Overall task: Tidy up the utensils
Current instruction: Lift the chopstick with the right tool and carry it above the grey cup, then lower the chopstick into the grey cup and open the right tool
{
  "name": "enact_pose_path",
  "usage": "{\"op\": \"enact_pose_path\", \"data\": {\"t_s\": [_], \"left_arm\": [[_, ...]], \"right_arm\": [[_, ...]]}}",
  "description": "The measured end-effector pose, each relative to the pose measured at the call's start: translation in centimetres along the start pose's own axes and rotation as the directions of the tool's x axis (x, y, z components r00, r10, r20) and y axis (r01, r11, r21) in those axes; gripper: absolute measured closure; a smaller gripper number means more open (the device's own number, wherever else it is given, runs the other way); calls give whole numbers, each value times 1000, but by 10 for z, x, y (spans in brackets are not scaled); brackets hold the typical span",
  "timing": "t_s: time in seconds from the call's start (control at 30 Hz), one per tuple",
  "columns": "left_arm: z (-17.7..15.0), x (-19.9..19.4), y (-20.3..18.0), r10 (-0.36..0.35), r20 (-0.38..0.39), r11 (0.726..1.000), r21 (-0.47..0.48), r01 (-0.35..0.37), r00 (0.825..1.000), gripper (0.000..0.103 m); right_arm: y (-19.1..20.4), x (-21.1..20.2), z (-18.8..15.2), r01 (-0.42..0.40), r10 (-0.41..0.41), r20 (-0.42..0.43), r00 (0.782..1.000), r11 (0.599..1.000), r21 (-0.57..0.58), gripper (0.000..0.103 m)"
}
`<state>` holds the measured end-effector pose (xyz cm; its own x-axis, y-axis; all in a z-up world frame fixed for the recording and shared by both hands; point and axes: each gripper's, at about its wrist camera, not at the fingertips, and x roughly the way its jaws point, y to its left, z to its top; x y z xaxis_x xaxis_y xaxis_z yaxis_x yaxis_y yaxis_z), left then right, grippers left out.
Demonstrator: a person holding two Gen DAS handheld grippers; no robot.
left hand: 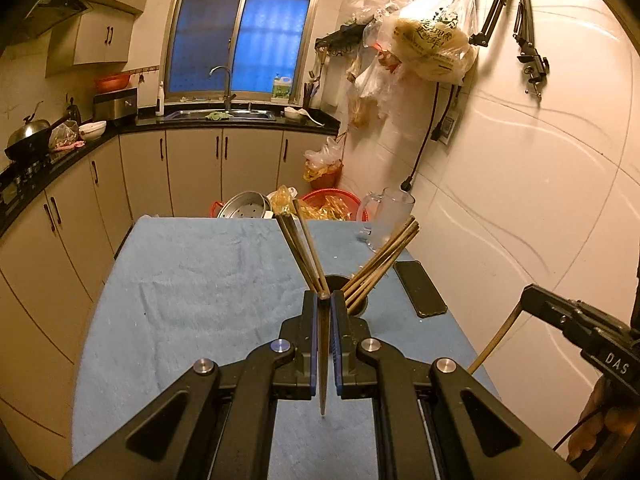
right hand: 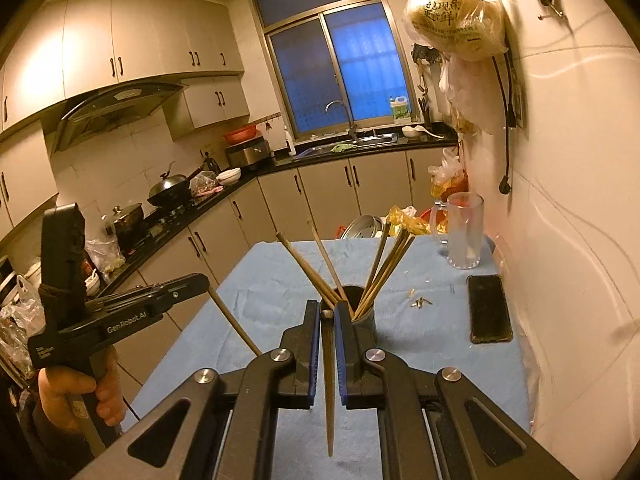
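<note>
Two claws, each clamped shut on one chopstick: left claw (left hand: 325, 300) and right claw (right hand: 328, 314). I see the holder (right hand: 362, 314) just ahead of both, right claw nearer. Each chopstick (right hand: 329, 380) lies along its claw, tip rearward.

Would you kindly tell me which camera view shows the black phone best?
The right wrist view: the phone lies whole and unobstructed on the blue cloth. In the left wrist view it is foreshortened, farther right.
</note>
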<state>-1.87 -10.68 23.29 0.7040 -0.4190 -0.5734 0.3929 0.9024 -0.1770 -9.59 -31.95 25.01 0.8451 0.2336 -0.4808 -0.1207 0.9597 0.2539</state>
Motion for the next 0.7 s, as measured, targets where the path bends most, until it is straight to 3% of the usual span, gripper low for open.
{"op": "enact_pose_path", "data": {"t_s": [0.4, 0.7], "left_arm": [[10, 10, -1, 20, 6, 999, 34, -20, 1000, 97], [29, 11, 0, -5, 14, 999, 32, 4, 1000, 97]], "right_arm": [[0, 7, 21, 14, -14, 3, 1000, 1000, -9, 95], [-1, 15, 43, 15, -15, 7, 1000, 1000, -15, 95]]}}
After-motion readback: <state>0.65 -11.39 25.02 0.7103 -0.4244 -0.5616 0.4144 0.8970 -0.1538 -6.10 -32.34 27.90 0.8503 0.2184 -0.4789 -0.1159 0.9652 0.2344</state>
